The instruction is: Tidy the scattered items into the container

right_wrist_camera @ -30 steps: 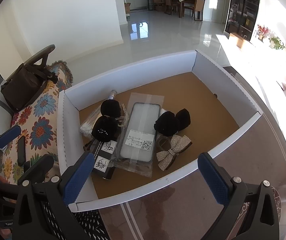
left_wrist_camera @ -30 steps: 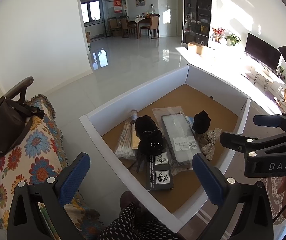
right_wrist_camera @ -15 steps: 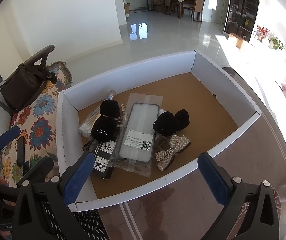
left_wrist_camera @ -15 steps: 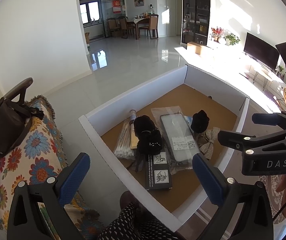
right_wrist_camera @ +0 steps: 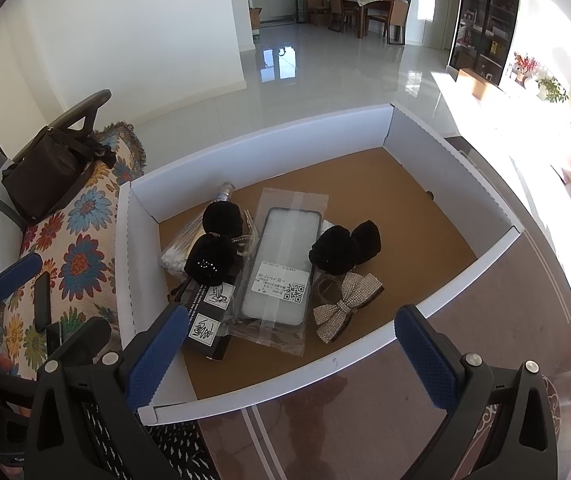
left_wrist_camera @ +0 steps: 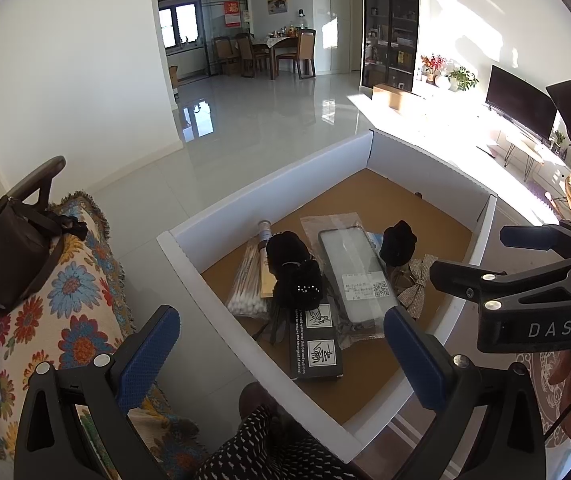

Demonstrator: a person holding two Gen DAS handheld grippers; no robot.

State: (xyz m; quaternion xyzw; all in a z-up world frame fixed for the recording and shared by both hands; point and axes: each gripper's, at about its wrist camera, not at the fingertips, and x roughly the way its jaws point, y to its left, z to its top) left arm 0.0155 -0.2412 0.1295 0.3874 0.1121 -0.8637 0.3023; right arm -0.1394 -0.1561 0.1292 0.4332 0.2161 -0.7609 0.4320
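Observation:
A white-walled box point(right_wrist_camera: 269, 148) with a brown floor holds the items: a bagged phone case point(right_wrist_camera: 281, 268), a black carton point(right_wrist_camera: 207, 320), black hair scrunchies point(right_wrist_camera: 343, 244), a rhinestone bow point(right_wrist_camera: 345, 306), cotton swabs point(right_wrist_camera: 173, 254) and a small bottle point(right_wrist_camera: 225, 190). The same box point(left_wrist_camera: 269, 188) and phone case point(left_wrist_camera: 359, 276) show in the left wrist view. My left gripper point(left_wrist_camera: 281, 356) is open and empty above the box's near-left wall. My right gripper point(right_wrist_camera: 291, 354) is open and empty above the box's near wall.
A flower-patterned cushion point(right_wrist_camera: 73, 240) with a dark bag point(right_wrist_camera: 45, 172) lies left of the box. A dark phone point(right_wrist_camera: 41, 300) rests on the cushion. A patterned rug point(right_wrist_camera: 405, 392) lies under the box. The right gripper's body point(left_wrist_camera: 525, 292) shows at right in the left wrist view.
Both grippers have drifted very slightly; the items in the box have not moved.

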